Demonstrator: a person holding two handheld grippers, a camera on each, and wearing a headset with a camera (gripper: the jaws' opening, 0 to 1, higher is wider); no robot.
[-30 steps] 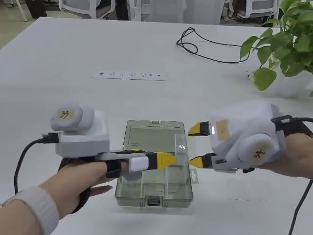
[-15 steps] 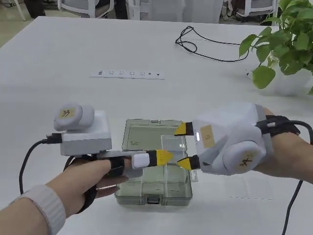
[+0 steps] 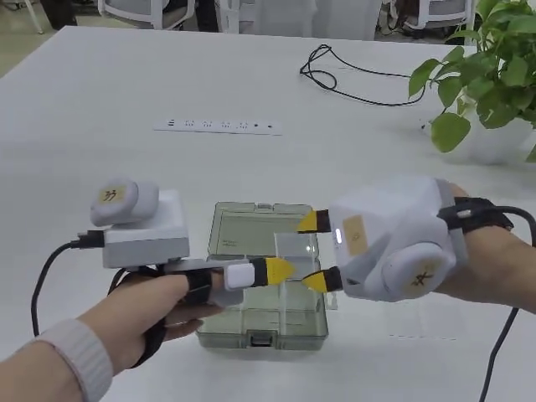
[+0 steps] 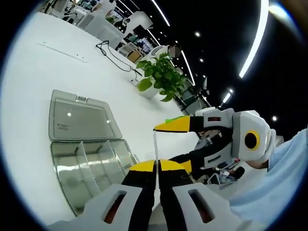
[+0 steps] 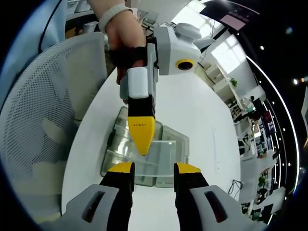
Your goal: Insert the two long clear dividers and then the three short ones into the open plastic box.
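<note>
Nearest the wearer, the left hand (image 3: 142, 314), in a white cuff and black strap, holds the left tool (image 3: 280, 270). Its yellow-tipped jaws are pressed together on a thin clear plastic divider (image 3: 295, 245), which the left gripper view shows edge-on, rising from between the tips. The divider stands upright over the right part of the translucent grey-green plastic box (image 3: 226, 322), clear of its floor. The box rests on the white counter (image 3: 377, 151) with its lid folded flat on the far side, and clear partitions stand inside the tray. The right tool (image 3: 312, 251), held in the right hand (image 3: 494, 260), faces the left tool over the box. Its jaws are spread, one tip to each side of the divider, and contact with it cannot be determined. Farther back on the counter lie a white power strip (image 3: 219, 127) and a looped black cable (image 3: 335, 79). A green leafy plant (image 3: 486, 67) stands at the far right.
</note>
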